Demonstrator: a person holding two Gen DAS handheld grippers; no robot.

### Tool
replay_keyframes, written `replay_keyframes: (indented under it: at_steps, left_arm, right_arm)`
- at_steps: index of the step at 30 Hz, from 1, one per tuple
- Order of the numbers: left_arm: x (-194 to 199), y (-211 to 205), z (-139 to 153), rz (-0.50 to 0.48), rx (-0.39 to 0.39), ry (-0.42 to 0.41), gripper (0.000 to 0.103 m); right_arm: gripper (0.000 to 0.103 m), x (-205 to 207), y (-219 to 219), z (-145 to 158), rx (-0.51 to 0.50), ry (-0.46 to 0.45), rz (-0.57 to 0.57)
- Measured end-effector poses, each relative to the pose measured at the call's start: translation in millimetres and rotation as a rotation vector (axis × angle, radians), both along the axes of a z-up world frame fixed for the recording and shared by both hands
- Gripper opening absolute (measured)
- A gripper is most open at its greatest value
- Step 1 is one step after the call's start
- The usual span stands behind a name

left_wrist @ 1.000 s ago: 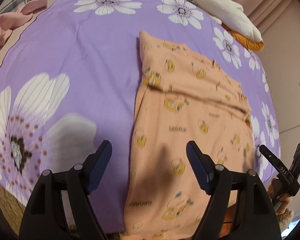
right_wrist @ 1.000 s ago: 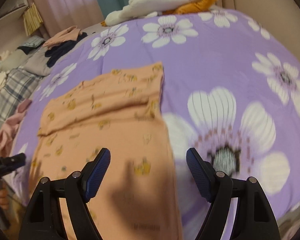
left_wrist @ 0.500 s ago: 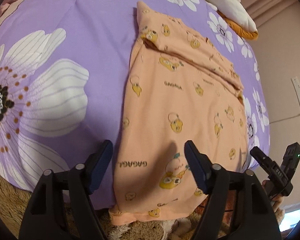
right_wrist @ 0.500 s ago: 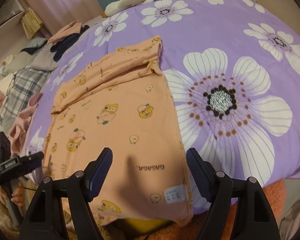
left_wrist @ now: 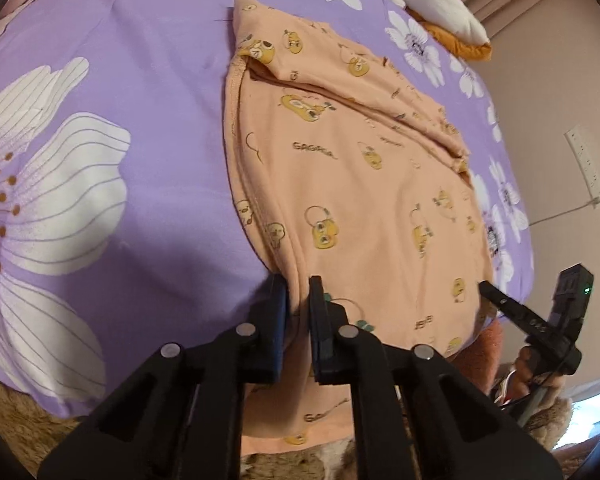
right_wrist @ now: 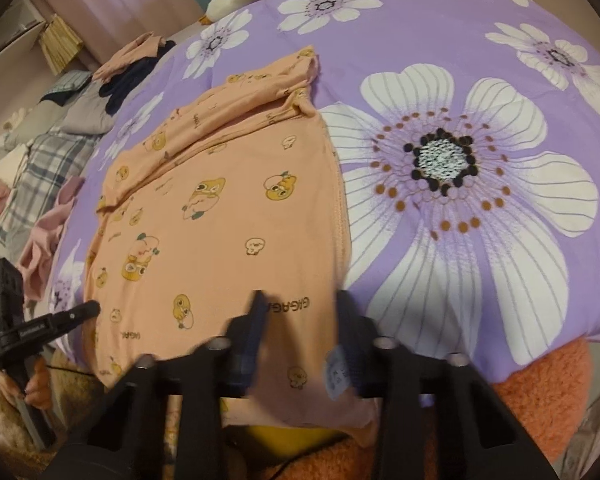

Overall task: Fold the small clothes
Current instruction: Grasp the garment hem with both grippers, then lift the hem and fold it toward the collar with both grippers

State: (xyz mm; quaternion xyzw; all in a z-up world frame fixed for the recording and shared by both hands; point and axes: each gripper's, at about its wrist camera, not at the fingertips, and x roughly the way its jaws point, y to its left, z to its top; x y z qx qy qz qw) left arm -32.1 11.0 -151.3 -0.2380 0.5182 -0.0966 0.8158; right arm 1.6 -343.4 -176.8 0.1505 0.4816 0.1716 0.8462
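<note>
An orange child's garment (left_wrist: 360,184) with yellow cartoon prints lies flat on the purple flowered bedspread (left_wrist: 100,120), its near hem hanging over the bed edge. My left gripper (left_wrist: 298,292) is shut on the garment's near left edge. In the right wrist view the same garment (right_wrist: 220,208) lies to the left of a big white flower. My right gripper (right_wrist: 300,308) straddles the garment's near right corner with its jaws partly closed and motion-blurred; fabric bunches between them. Each view shows the other gripper at its edge, the right one in the left wrist view (left_wrist: 540,320) and the left one in the right wrist view (right_wrist: 28,328).
A white and orange pillow pile (left_wrist: 440,4) lies at the far end of the bed. Loose clothes, plaid, pink and dark, (right_wrist: 40,152) lie on the far left side. An orange fluffy cover (right_wrist: 540,392) sits under the bed's near edge. A wall socket (left_wrist: 584,168) is at the right.
Both grippers have moved down to the garment's near hem. The left jaws went from wide open to shut on the fabric. The right jaws have narrowed around the right corner.
</note>
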Motion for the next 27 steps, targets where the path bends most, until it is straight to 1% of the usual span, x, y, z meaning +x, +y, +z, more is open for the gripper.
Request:
replay_keyframes:
  at_steps: [1,2,5,8,11,12,15,17,19,20,22,24,27]
  left_arm:
    - [0,-1,1,-0.002,0.006,-0.005,0.008]
    - [0,-3,4,-0.007,0.013,-0.013,0.008]
    - [0,0,15,0.007,-0.012,-0.034,0.008]
    - [0,1,35,0.008,-0.036,-0.087,0.007]
    - [0,-2,58,0.006,0.015,-0.161,0.007]
    - [0,0,63,0.013,0.017,-0.176,0.007]
    - [4,8,77,0.036,-0.026,-0.214,0.007]
    - [8,13,82,0.055,-0.017,-0.232,0.007]
    - [12,19,84,0.084,-0.003,-0.233,0.008]
    - [15,21,84,0.093,-0.009,-0.237,0.008]
    - [22,25,86,0.107,-0.018,-0.246,0.008]
    - [32,26,87,0.122,-0.023,-0.248,0.008]
    - [47,27,83,0.129,-0.005,-0.236,0.008]
  right_arm:
    - [0.011,-1,0,1,0.02,-0.007,0.005]
    - [0.009,-2,-1,4,0.035,-0.022,0.01]
    - [0.008,-5,3,20,0.047,-0.084,0.033]
    - [0.008,-7,5,39,0.055,-0.149,0.043]
    - [0.008,-2,1,55,0.112,-0.194,0.045]
    - [0.008,1,-1,60,0.133,-0.214,0.045]
    - [0.008,10,-6,73,0.177,-0.256,0.03]
    - [0.008,16,-10,80,0.185,-0.284,0.013]
    - [0.008,22,-12,87,0.193,-0.32,0.007]
    - [0.008,26,-12,89,0.191,-0.333,0.004]
    - [0.008,37,-10,94,0.159,-0.354,-0.006]
    - [0.007,49,-8,95,0.151,-0.364,-0.005]
    - [0.008,69,-3,93,0.144,-0.352,-0.018]
